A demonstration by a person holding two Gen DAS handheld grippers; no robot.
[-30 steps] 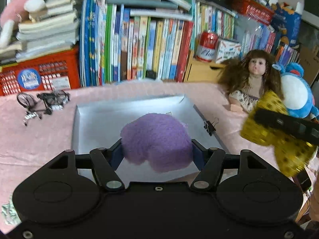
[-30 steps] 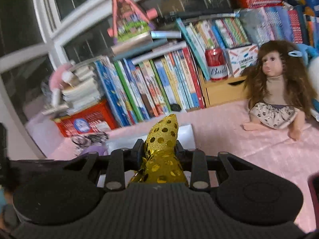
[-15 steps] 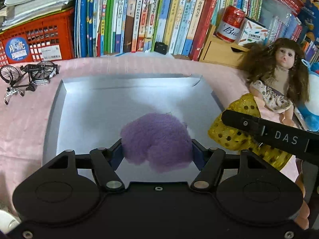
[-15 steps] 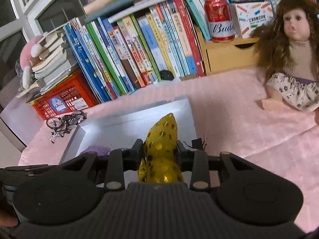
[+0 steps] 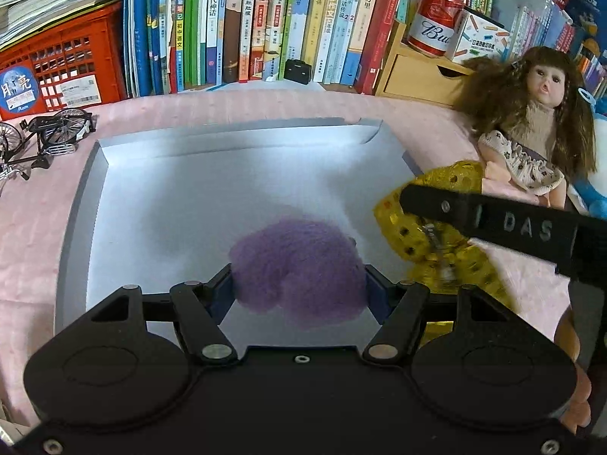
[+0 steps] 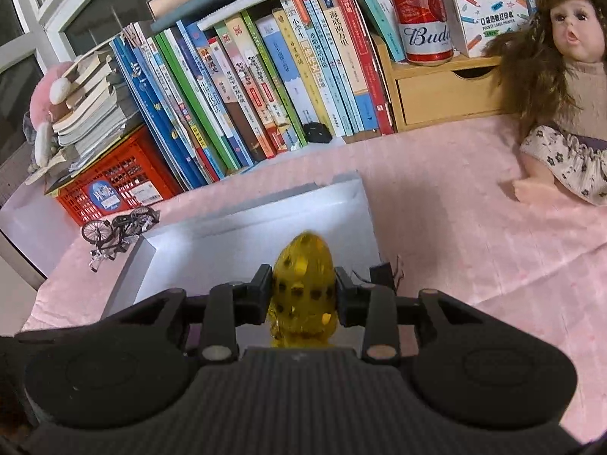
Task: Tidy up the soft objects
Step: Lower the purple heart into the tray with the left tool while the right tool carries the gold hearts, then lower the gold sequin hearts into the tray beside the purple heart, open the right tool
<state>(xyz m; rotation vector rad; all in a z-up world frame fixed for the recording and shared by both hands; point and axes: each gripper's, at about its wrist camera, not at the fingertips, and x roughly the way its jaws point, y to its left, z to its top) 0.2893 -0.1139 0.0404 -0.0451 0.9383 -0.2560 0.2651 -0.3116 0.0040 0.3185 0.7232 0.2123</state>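
Note:
A fuzzy purple soft toy (image 5: 297,267) is clamped between the fingers of my left gripper (image 5: 299,288), low over the silver tray (image 5: 227,174). My right gripper (image 6: 303,292) is shut on a yellow sequinned soft object (image 6: 303,288), held over the tray's right near edge (image 6: 364,204). In the left wrist view the right gripper's black finger (image 5: 493,223) crosses the yellow sequinned object (image 5: 428,220) just right of the tray. Whether either soft object touches the tray floor I cannot tell.
A long-haired doll (image 5: 531,129) and a blue plush (image 5: 595,174) sit right of the tray on the pink cloth. A model bicycle (image 5: 41,140) lies left. Books (image 5: 246,22), a red crate (image 5: 57,64), a red can (image 6: 421,19) and a wooden drawer (image 6: 444,91) line the back.
Both grippers came down and forward toward the tray with their soft objects still held, then settled. The tray now fills more of both views.

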